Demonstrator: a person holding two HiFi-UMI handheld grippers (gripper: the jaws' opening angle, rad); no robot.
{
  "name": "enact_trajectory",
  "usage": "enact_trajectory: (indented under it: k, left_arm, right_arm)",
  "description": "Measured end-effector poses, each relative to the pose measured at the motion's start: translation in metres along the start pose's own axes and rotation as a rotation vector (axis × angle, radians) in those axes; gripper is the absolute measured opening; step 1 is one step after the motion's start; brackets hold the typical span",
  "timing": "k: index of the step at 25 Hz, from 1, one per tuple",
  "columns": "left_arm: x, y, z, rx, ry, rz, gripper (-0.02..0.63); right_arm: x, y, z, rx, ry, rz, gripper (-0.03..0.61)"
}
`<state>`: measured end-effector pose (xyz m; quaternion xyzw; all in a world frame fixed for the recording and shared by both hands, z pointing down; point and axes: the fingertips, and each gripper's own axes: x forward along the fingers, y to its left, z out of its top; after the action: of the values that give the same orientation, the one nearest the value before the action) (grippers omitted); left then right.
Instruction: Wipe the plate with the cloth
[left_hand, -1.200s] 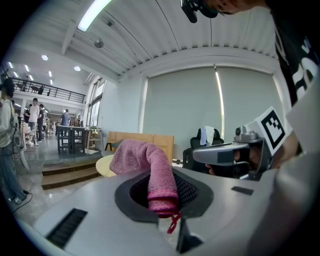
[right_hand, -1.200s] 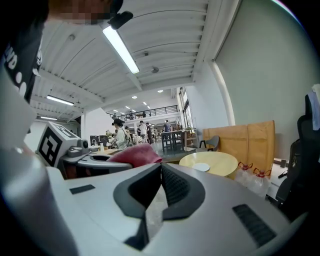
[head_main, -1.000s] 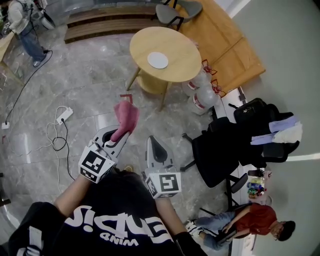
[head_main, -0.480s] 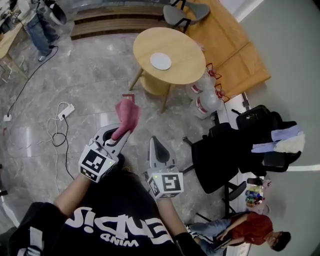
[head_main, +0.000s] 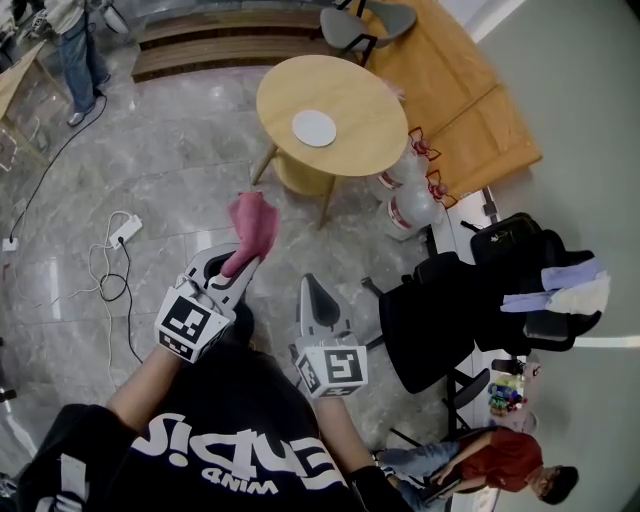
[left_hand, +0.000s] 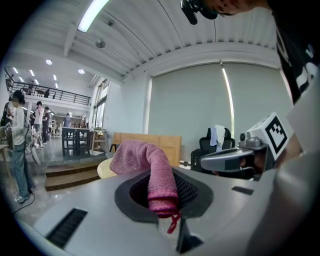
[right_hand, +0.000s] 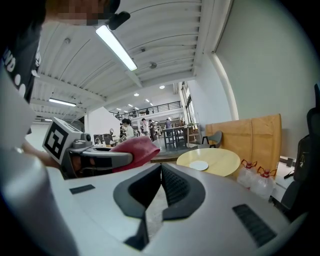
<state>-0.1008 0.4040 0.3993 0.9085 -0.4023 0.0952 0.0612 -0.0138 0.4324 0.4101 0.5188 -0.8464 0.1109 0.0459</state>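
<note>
Round table, one plate, left tongs clamping one cloth, right tongs closed, empty.

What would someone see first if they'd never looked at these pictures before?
Probably the pink cloth, pinched in the left claw and sticking up in front of the person. Next comes the white plate, alone on the round table, well ahead across the floor. The right claw is shut on nothing.
</note>
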Motion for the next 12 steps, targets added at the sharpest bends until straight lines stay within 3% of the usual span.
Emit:
enact_trajectory:
  k: [12]
  left_arm:
    - [0.053,0.052,-0.004,0.011,0.017,-0.047,0.051]
  right_arm:
    - [0.069,-0.027,0.010,0.020,0.005,-0.024,0.023]
